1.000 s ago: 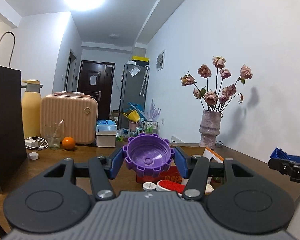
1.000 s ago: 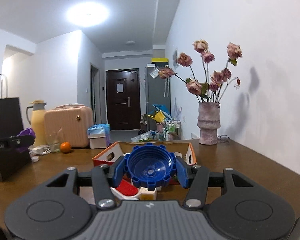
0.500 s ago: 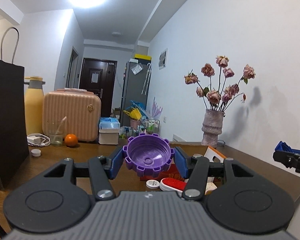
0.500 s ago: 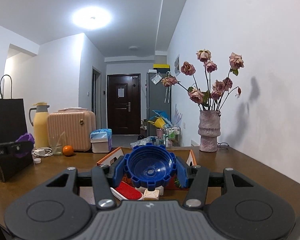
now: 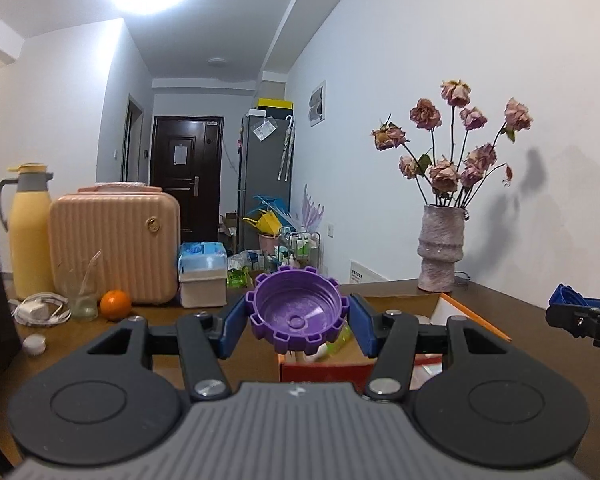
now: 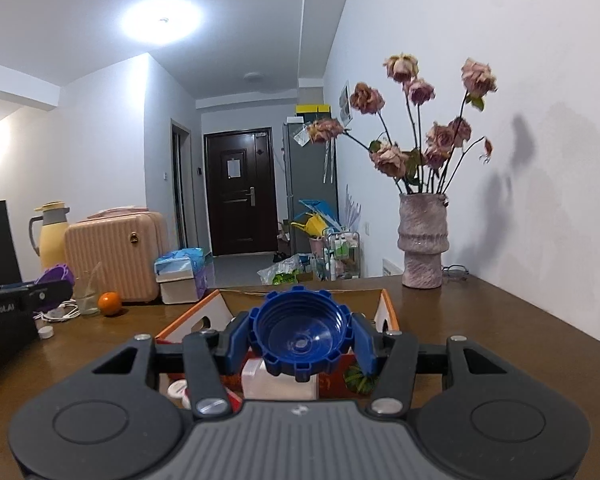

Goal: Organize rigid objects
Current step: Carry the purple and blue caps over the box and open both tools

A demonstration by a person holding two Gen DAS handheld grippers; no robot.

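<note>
Both cameras ride low over the wooden table [image 5: 480, 300], looking almost level down the room toward the dark door [image 6: 240, 190] — each close behind its own fingers. Both catch the open box [image 6: 386, 306], vase [image 5: 440, 254] and pink suitcase [image 6: 114, 256] — the left view sits further left.

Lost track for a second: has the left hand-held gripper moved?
Yes. The left hand-held gripper has gone forward over the box; the vase looms nearer.

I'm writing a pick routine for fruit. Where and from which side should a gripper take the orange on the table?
Grip the orange across its widest middle, coming from above. It is round and sits on the table with a glass right beside it and the suitcase behind, so a side approach is probably cramped.
</note>
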